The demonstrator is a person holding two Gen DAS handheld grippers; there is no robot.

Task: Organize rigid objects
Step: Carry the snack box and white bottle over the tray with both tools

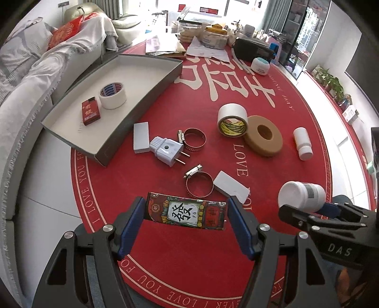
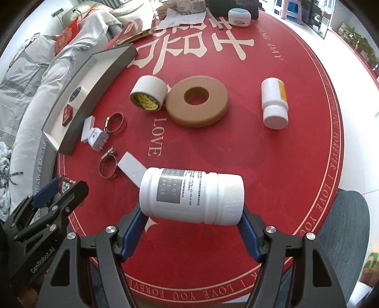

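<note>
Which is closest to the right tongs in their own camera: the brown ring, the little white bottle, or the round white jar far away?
1. Brown ring, mid-mat, ahead of the right tongs.
2. Little white bottle, right side, slightly farther.
3. Round white jar, far edge.

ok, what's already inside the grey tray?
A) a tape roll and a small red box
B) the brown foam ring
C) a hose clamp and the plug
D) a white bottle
A: the left wrist view shows a white tape roll and a small red box lying inside the grey tray, nothing else in it.
</note>
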